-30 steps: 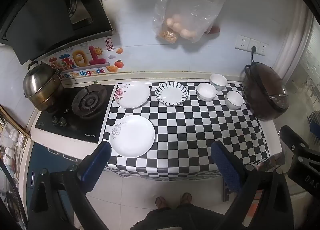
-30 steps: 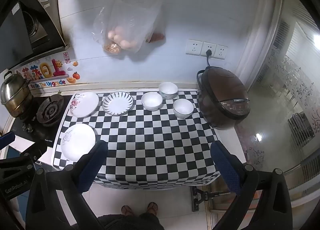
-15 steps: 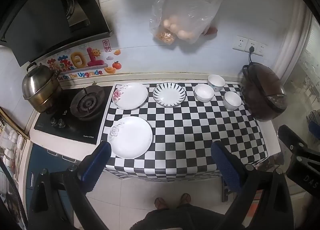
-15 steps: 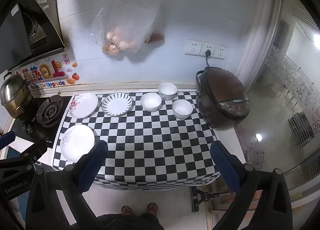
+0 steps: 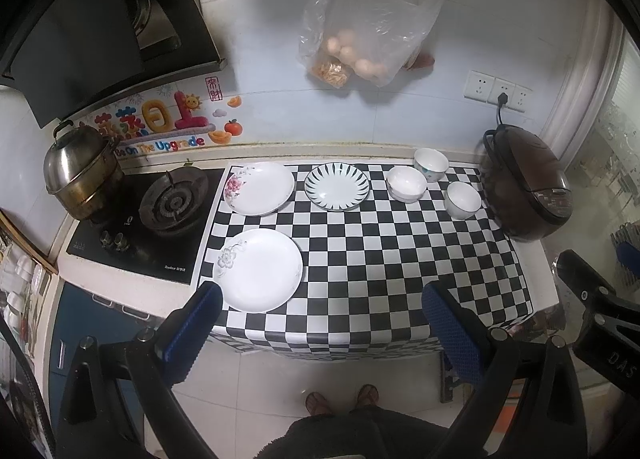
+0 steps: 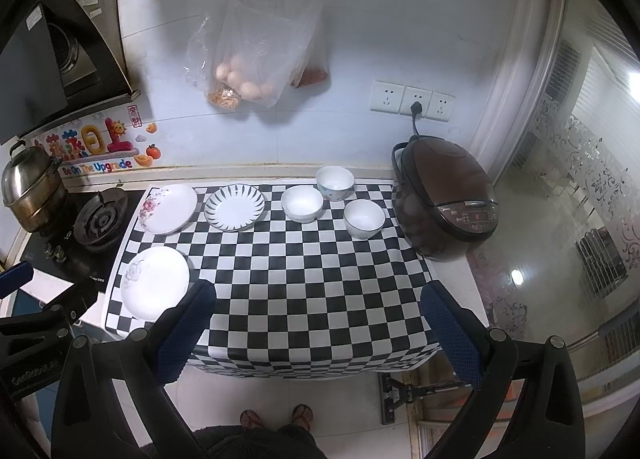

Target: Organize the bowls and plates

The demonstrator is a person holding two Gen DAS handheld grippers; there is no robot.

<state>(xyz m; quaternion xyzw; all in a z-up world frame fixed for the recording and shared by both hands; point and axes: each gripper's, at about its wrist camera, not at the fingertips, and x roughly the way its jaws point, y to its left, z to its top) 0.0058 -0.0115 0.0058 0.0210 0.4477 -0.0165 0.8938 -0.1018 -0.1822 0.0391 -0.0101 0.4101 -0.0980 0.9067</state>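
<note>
On the checkered counter (image 5: 380, 259) lie three plates: a white plate with a grey flower (image 5: 259, 269) at the front left, a pink-flowered plate (image 5: 260, 188) behind it, and a striped-rim plate (image 5: 337, 186) at the back middle. Three white bowls (image 5: 406, 184) (image 5: 430, 164) (image 5: 463, 200) stand at the back right. The same plates (image 6: 155, 282) (image 6: 168, 208) (image 6: 235, 206) and bowls (image 6: 301, 203) (image 6: 335, 182) (image 6: 364, 218) show in the right wrist view. My left gripper (image 5: 320, 315) and right gripper (image 6: 316, 315) are open and empty, held high above the counter's front edge.
A gas stove (image 5: 170, 203) with a steel pot (image 5: 80, 175) is left of the counter. A brown rice cooker (image 5: 524, 183) stands at the right end, plugged into the wall. A plastic bag of eggs (image 5: 360, 39) hangs on the wall. A range hood (image 5: 80, 27) is upper left.
Both grippers have drifted slightly; the counter sits a little lower and nearer in view. Plates and bowls have not moved. Both grippers stay open.
</note>
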